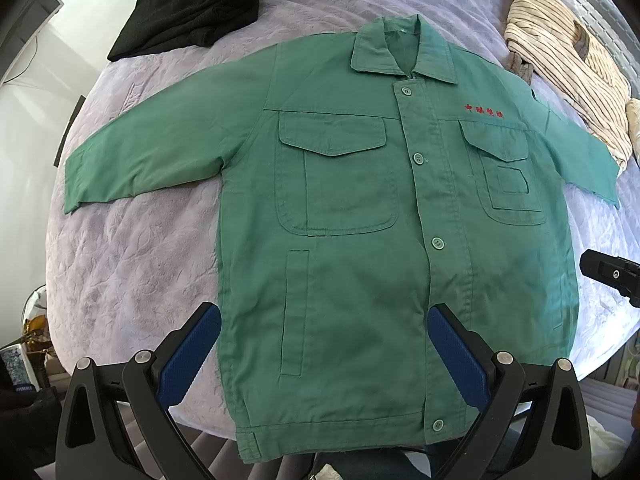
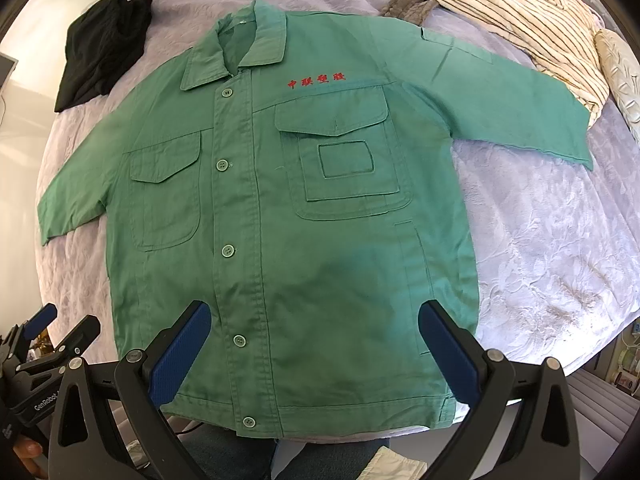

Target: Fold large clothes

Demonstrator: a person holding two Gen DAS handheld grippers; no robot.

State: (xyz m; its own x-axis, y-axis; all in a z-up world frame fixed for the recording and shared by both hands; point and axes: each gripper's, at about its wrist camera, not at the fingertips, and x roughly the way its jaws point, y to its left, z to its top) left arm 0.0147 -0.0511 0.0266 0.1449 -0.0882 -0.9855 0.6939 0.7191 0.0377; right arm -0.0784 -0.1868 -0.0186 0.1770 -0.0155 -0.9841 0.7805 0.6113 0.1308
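Jacket: a green work jacket [image 1: 360, 240] lies spread face up and buttoned on a lavender bedspread [image 1: 132, 264], filling the centre of both wrist views, collar toward the top of the frame, hem at the bottom edge.
Sleeves: both are stretched outward, one toward the left of the frame, one toward the right.
Fabric: a woven twill by the look of it, matte, mostly flat with faint creases; likely light, limp and not slippery, so it should drape rather than hold a crease.
Details: flapped chest pockets, pale green buttons [image 1: 418, 158], red embroidered characters [image 2: 317, 79] on the chest.
Where to grip: judged best at a cuff or shoulder seam, or the doubled hem, where layers give bite.
Left gripper [image 1: 324, 344]: jaws spread wide, holding nothing, hovering over the lower hem.
Right gripper [image 2: 314, 340]: likewise wide apart and empty above the hem.
Surroundings: a dark garment [image 1: 192, 4] at upper left, a striped robe [image 2: 512, 12] at upper right, both well apart from the grippers.
Bedspread: plush, embossed with a floral relief.
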